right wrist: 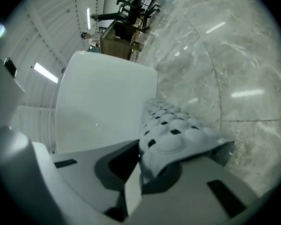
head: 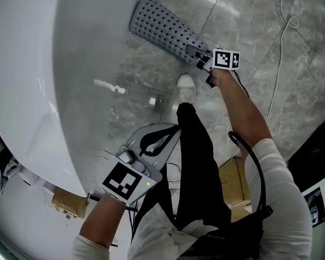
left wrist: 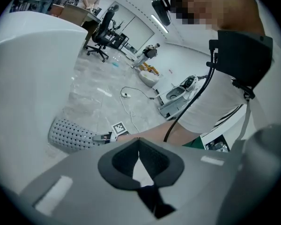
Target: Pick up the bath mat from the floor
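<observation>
The bath mat (head: 162, 23) is grey, perforated and bumpy, and lies on the marble floor beside the white bathtub (head: 43, 64). My right gripper (head: 205, 65) is stretched out to the mat's near end and is shut on its edge. In the right gripper view the mat (right wrist: 178, 135) curls up from between the jaws of that gripper (right wrist: 140, 161). My left gripper (head: 175, 129) is held up close to my body, away from the mat, shut with nothing in it. The left gripper view looks over its closed jaws (left wrist: 138, 142) at the mat (left wrist: 70, 132) and the right gripper (left wrist: 103, 137).
The tub's wall (right wrist: 103, 102) curves along the left of the mat. A white cable (head: 279, 53) trails over the floor on the right. My shoe (head: 186, 85) and dark trouser leg (head: 197, 161) stand just short of the mat. A cardboard box (head: 235, 183) sits by my right side.
</observation>
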### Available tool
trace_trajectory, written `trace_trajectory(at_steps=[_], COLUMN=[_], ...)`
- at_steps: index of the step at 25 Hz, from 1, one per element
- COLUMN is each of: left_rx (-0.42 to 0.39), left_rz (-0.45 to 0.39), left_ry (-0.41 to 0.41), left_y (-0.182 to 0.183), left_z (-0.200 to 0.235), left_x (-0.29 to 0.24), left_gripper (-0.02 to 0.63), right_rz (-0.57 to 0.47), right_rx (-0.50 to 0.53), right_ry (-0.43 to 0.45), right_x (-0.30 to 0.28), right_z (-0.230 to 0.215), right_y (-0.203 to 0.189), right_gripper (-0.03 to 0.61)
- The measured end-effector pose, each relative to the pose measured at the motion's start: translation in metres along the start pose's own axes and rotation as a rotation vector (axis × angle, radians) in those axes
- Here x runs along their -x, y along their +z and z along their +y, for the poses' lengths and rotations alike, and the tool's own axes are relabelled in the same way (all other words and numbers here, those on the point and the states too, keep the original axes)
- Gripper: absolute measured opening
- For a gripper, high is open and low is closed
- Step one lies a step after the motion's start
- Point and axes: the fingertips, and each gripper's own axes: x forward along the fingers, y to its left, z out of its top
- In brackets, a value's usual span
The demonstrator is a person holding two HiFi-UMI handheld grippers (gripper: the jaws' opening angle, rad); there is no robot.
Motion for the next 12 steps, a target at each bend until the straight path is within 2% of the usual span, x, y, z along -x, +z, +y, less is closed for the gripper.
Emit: trace_trajectory(at_steps=[8, 12], left_rx=[-0.072, -0.084], left_rz=[-0.127, -0.163], left_ry=[-0.003, -0.007], left_y=[0.046, 0.051], left_z=[-0.045, -0.068], left_x=[0.055, 0.085], left_gripper=[0.006, 0.006], right_rz=[0.041, 0.073], right_rx=[0.057, 0.103], right_ry=[-0.055, -0.087], right_x=[0.026, 0.050], right_z=[0.073, 0.109], right_y=[-0.007, -0.016], right_gripper=[0.012, 0.012])
